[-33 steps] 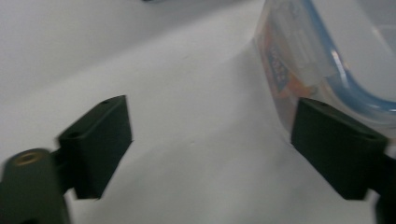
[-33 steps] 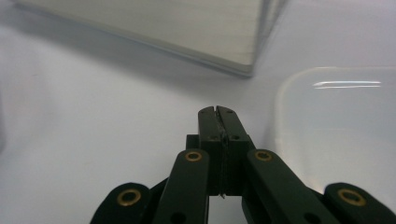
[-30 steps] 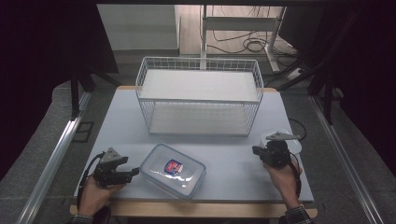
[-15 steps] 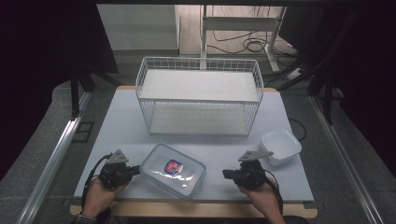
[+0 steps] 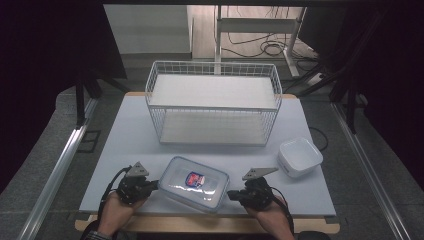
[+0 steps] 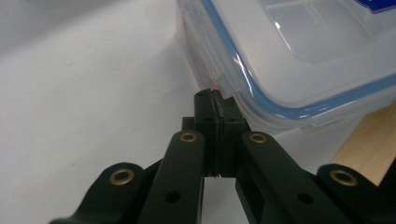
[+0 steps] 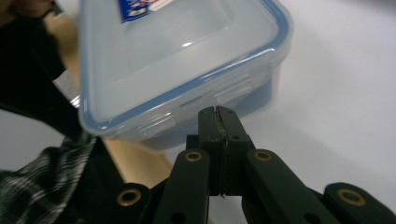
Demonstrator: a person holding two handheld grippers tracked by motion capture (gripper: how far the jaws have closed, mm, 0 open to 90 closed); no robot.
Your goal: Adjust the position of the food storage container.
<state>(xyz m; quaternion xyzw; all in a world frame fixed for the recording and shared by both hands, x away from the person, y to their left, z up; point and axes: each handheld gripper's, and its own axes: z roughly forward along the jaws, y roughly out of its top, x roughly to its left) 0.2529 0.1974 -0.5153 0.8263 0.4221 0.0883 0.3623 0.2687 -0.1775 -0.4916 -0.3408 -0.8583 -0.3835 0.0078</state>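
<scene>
Container [image 5: 194,183] sits between left claw [image 6: 216,100] and right claw [image 7: 217,114], both pressed closed, apparently gripping nothing, tips at its latches.

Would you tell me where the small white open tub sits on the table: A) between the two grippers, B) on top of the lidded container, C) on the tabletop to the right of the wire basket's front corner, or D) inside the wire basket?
C: in the high view the small white tub rests on the tabletop, just outside the right front corner of the wire basket.
</scene>
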